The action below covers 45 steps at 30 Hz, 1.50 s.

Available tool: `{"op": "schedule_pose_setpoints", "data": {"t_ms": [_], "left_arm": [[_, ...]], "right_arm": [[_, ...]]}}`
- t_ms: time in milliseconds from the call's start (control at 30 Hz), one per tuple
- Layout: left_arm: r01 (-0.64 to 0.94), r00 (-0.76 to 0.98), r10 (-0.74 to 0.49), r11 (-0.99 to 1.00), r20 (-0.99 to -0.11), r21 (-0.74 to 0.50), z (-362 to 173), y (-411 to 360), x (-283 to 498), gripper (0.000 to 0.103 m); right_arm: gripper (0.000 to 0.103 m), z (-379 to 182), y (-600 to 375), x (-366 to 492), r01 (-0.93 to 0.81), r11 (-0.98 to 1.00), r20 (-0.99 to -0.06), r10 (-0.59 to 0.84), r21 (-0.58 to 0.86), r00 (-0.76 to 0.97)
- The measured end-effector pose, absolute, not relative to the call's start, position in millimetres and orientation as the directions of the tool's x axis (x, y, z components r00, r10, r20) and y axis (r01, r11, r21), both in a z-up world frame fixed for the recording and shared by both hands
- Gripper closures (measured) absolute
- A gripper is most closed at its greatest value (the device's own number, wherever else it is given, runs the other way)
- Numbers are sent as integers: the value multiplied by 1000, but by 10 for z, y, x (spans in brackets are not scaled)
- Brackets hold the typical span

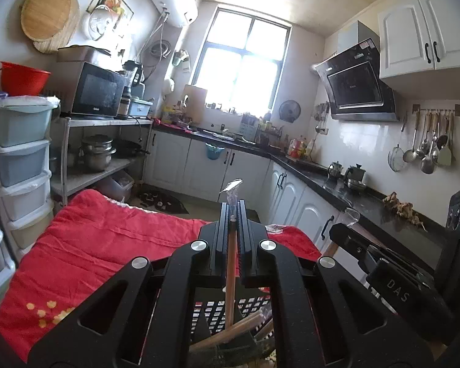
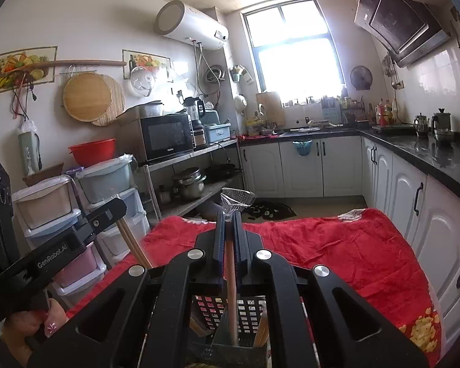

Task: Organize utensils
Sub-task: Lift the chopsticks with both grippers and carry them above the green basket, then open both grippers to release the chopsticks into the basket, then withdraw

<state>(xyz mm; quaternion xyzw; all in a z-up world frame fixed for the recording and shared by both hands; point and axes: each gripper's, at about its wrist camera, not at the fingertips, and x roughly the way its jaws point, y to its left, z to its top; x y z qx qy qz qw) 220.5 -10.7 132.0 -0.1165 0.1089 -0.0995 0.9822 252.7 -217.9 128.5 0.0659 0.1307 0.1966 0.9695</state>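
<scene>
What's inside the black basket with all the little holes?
Wooden sticks stand and lean in the black basket, probably utensil handles. The grippers' black frames cover the basket's bottom and whatever else is in it.

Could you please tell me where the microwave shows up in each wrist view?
Left wrist view: the microwave sits at the left, on the top shelf of a metal rack.
Right wrist view: the microwave sits left of centre, on the same rack top.
Shared landmark: the bright window on the far wall.
</scene>
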Motion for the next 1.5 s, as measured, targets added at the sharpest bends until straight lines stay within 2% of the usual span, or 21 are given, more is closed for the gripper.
{"op": "schedule_pose_setpoints", "data": {"t_ms": [200, 233, 333, 533, 733, 800, 867, 1033, 1200, 1500], "left_arm": [[170, 949, -227, 954, -221, -247, 1227, -134, 2231, 101], [171, 947, -228, 954, -227, -247, 1213, -136, 2237, 101], [171, 944, -230, 955, -238, -243, 1178, -139, 2247, 101], [162, 939, -226, 956, -260, -246, 1128, -108, 2250, 100], [146, 936, -220, 953, -274, -266, 1120, -41, 2184, 73], [137, 938, -211, 954, -276, -266, 1128, -23, 2150, 61], [130, 939, -205, 954, -274, -271, 1132, 7, 2113, 57], [121, 938, -207, 947, -278, -296, 1131, 91, 2048, 40], [115, 947, -201, 941, -252, -319, 1172, 177, 1877, 13], [89, 955, -169, 947, -243, -309, 1169, 254, 1611, 11]], "right_arm": [[97, 1243, -2178, 2526, -356, 917, -241, 392, 180, 888], [95, 1232, -2184, 2526, -351, 918, -247, 389, 183, 888], [81, 1211, -2211, 2522, -343, 919, -256, 385, 193, 887], [76, 1188, -2273, 2472, -320, 926, -271, 366, 200, 890], [65, 1179, -2307, 2366, -311, 933, -281, 352, 182, 893], [62, 1162, -2319, 2330, -307, 936, -288, 347, 175, 893], [61, 1151, -2335, 2305, -302, 937, -295, 342, 173, 892], [55, 1145, -2387, 2218, -300, 936, -301, 343, 183, 890], [50, 1161, -2421, 2102, -303, 936, -294, 345, 180, 891], [43, 1162, -2477, 1903, -308, 934, -292, 350, 181, 890]]}}
